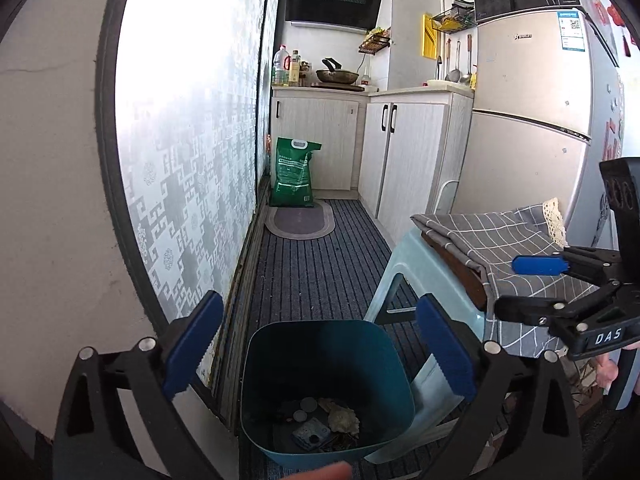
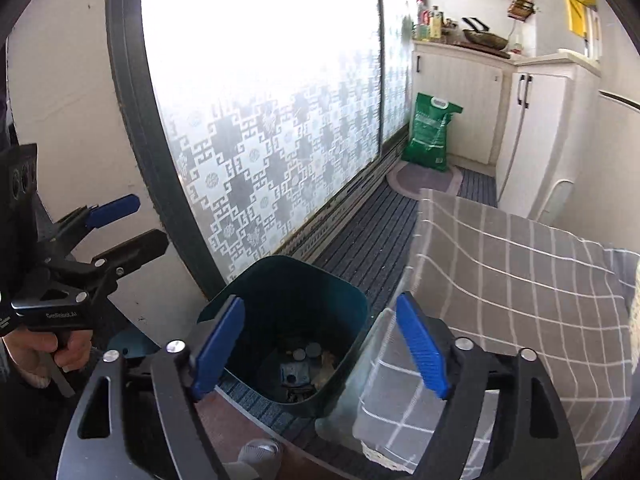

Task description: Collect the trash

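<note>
A teal trash bin (image 1: 326,384) stands on the striped floor mat beside the stool; it also shows in the right wrist view (image 2: 292,332). Inside lie bottle caps, crumpled paper (image 1: 343,421) and a small blue packet (image 1: 310,436). My left gripper (image 1: 318,354) is open and empty, hovering above the bin with a finger on each side. My right gripper (image 2: 320,346) is open and empty, above the bin's right rim. In the left wrist view the right gripper (image 1: 520,284) shows at the right over the cloth; in the right wrist view the left gripper (image 2: 132,226) shows at the left.
A pale plastic stool (image 1: 404,272) with a grey checked cloth (image 1: 508,248) stands right of the bin. A patterned glass sliding door (image 1: 188,140) runs along the left. Farther off are a green sack (image 1: 294,172), white cabinets (image 1: 404,152) and a fridge (image 1: 532,120).
</note>
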Available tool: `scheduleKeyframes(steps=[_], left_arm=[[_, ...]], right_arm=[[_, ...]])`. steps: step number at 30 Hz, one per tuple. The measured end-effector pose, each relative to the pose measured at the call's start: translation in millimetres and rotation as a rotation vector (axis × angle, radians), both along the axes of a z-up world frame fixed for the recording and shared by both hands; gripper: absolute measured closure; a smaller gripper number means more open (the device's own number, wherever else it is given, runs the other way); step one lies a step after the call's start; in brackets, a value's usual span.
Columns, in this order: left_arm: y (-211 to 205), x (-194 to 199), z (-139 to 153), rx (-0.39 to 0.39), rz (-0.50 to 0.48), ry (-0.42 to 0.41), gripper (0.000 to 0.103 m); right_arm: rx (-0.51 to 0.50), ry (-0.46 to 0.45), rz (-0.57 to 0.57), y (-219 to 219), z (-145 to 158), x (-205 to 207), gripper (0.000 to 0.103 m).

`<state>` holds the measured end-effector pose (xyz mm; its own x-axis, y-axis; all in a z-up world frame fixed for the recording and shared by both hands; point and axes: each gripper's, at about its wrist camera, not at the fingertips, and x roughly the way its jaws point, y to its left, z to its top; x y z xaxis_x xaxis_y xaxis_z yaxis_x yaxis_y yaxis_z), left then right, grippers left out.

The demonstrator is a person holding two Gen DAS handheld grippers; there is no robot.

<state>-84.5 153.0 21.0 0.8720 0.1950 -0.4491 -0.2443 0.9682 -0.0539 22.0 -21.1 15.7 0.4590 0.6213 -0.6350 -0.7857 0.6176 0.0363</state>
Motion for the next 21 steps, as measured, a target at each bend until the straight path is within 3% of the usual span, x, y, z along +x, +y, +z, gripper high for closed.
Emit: scheduleKeyframes(steps=[4, 10, 18, 21], left_arm=[[-9, -13, 4, 0.004, 0.029, -0.021, 0.003], [-20, -22, 5, 0.005, 0.038, -0.042, 0.003], [-34, -22, -3, 0.019, 0.048, -0.011, 0.003], [-32, -23, -13, -0.014, 0.054, 0.015, 0.003]], right_arm=[[0.046, -0.033, -0.067, -48, 17, -9, 0.011], [0.005, -0.129, -0.021, -94, 33, -47, 0.006], [0.051, -0.123, -0.076, -140, 35, -48, 0.005], [0.067, -0.129, -0.096, -154, 31, -49, 0.004]])
